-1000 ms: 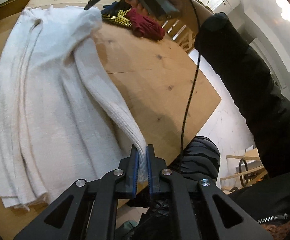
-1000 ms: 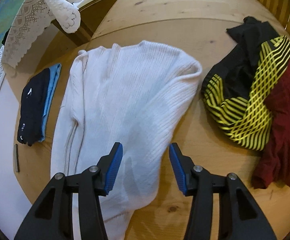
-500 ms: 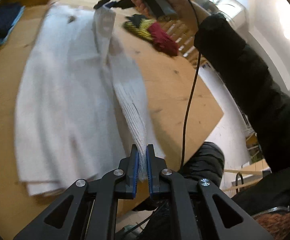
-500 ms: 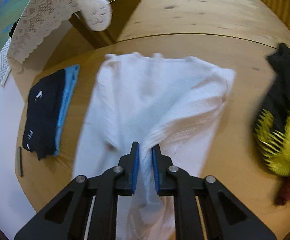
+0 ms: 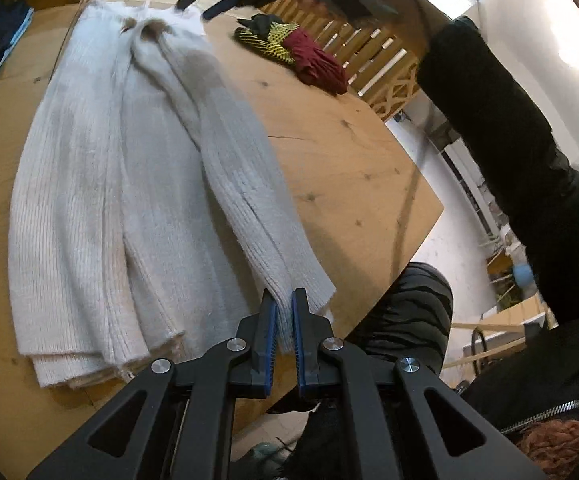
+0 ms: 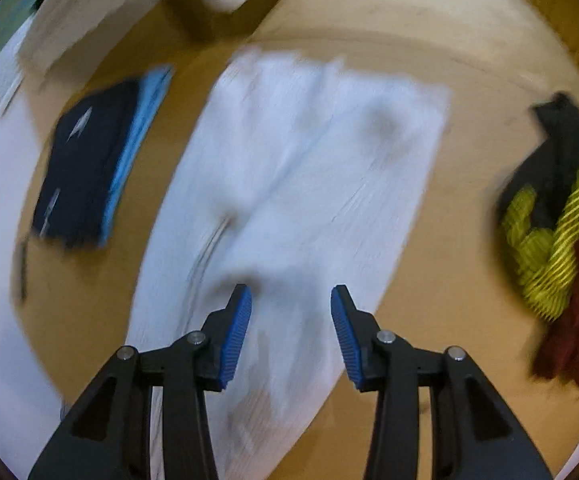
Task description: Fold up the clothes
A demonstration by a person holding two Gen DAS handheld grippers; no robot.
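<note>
A white ribbed knit sweater (image 5: 129,184) lies lengthwise on the wooden table (image 5: 341,152), folded in along its right side. My left gripper (image 5: 284,312) is shut on the sweater's near hem corner at the table's front edge. In the right wrist view the same sweater (image 6: 301,184) is blurred below my right gripper (image 6: 291,308). Its jaws are opening and nothing is pinched between the blue pads. The right gripper (image 5: 209,0) also shows at the top of the left wrist view, above the sweater's far end.
A folded dark navy and light blue stack (image 6: 93,164) lies left of the sweater. A heap of black, yellow-striped and dark red clothes (image 6: 561,248) sits to the right. A person's black sleeve (image 5: 521,160) reaches over the table. The table's near edge drops to the floor.
The right gripper closed on the sweater's far shoulder, carried it left over the body, then let go and opened. The left gripper kept its hold on the hem.
</note>
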